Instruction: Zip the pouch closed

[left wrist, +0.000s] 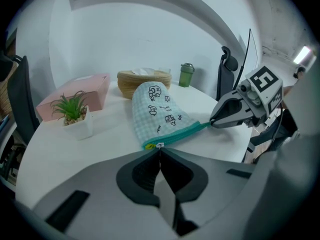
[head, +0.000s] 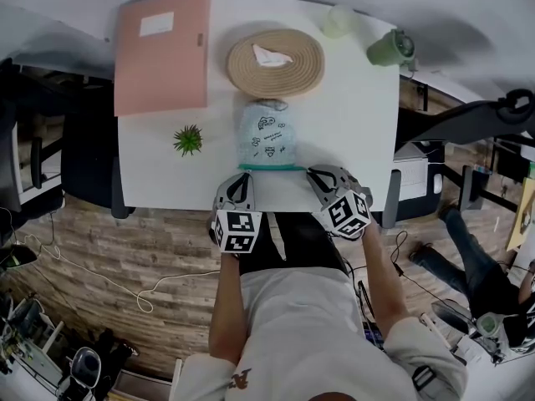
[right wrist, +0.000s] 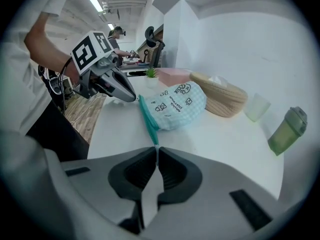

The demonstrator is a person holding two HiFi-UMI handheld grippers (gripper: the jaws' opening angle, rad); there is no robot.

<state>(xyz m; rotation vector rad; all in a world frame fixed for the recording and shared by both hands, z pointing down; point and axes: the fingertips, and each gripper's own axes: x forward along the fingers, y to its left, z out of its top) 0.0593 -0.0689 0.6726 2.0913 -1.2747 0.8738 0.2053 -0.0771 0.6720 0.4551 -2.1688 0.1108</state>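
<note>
Evidently dealing with a soft, light fabric pouch (left wrist: 155, 109), lying just ahead of both grippers, teal zipper edge (right wrist: 147, 119) nearest. Pinching its small white pull tab (left wrist: 159, 145) tight in the left gripper (left wrist: 159, 151); clamping the zipper's opposite end in the right gripper (right wrist: 155, 150). Likely to bunch if slack, so best held taut by those ends.

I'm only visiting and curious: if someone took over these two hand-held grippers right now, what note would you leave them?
Left gripper: shut on the small white zipper pull at one end of the pouch.
Right gripper: shut on the tip of the teal zipper band at the other end.
Pouch lies flat on the white table, zipper side toward the person.
Done: the band looks closed between the two grippers.
Left: confirm the pull is fully home, then let go.
</note>
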